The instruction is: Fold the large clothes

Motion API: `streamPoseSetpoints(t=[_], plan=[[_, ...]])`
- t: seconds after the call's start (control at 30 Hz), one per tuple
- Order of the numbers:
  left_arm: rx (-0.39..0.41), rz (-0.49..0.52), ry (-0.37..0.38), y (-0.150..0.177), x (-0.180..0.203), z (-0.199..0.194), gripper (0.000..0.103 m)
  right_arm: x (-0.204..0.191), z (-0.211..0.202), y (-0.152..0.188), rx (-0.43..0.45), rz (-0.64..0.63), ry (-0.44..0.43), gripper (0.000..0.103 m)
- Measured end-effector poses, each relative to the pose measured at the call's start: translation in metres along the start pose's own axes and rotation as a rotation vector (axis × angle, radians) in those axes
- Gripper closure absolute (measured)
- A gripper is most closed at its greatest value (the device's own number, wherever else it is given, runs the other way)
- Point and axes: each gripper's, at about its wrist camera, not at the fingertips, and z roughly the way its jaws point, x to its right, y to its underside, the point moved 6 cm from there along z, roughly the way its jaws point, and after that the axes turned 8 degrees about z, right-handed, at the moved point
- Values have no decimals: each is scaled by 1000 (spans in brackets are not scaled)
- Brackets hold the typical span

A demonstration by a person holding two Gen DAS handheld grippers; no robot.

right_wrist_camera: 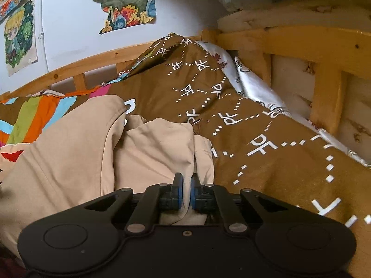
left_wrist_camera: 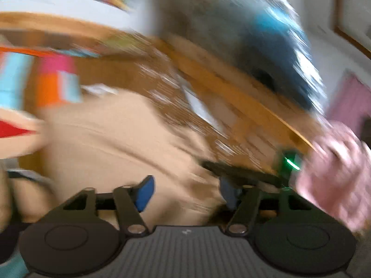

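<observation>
Two blue-padded fingers [left_wrist_camera: 145,192] spread wide on the left gripper [left_wrist_camera: 185,193], nothing between the jaws, everything beyond smeared by heavy motion blur. Ahead of it, a broad beige garment [left_wrist_camera: 111,143] over a brown printed blanket [left_wrist_camera: 167,83], with a wooden bed frame [left_wrist_camera: 231,88] slanting across behind. At the right edge, a hand [left_wrist_camera: 336,176] next to a small green light [left_wrist_camera: 292,163]; details there too blurred to tell. From the right wrist, sharp by contrast: right gripper [right_wrist_camera: 186,195] with jaws drawn narrow, pinching a fold of the beige garment [right_wrist_camera: 76,153] between the blue pads [right_wrist_camera: 179,194]. Garment bunched in loose folds on the bed, lying on the brown blanket [right_wrist_camera: 266,120] patterned with white dotted lines and letters. Striped multicoloured bedding [right_wrist_camera: 34,115] beyond the garment on the left. Wooden bed frame [right_wrist_camera: 301,37] along the right and back, a white patterned sheet [right_wrist_camera: 257,88] showing between blanket and frame. Coloured drawings [right_wrist_camera: 125,2] stuck on the white wall [right_wrist_camera: 69,23] above.
</observation>
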Motion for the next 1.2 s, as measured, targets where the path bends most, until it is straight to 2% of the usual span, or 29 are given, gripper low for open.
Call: streamPoseSetpoints(t=[0.07,0.13,0.2,0.23,0.27,0.33,0.4,0.47,0.6,0.63,0.7,0.83,0.97,1.2], plan=[[-9,-80,-111,7,-34,-9,33,-4,-3,1,-8,-24,26,96],[-49,-152,-149,15,-57,-7,33,-8,-7,1,-10,-50,54,95],[-81,-208,-160,23,-71,0,33,-13,-15,-4,-10,-79,87,91],[-101,-231,-153,27,-75,5,33,-16,-20,-8,2,-101,108,84],[-107,-253,-138,32,-77,7,31,-22,-28,-16,26,-140,128,78],[-115,-264,-125,35,-78,12,29,-37,-37,-33,80,-226,123,75],[-119,-249,-123,37,-79,13,28,-61,-39,-53,115,-309,81,71],[-128,-250,-116,38,-80,14,29,-93,-30,-71,120,-366,-12,70],[-143,-235,-110,42,-76,20,29,-155,15,-76,10,-438,-226,72],[-147,-227,-111,44,-76,18,29,-167,28,-72,-25,-453,-263,73],[-154,-210,-114,46,-75,20,29,-181,52,-63,-71,-485,-274,73],[-163,-198,-108,48,-74,25,29,-172,89,-27,-161,-586,-203,75],[-165,-199,-92,49,-75,31,25,-145,108,-19,-198,-406,-226,77],[-179,-237,-78,50,-80,29,24,-146,94,-23,-166,-407,-208,76]])
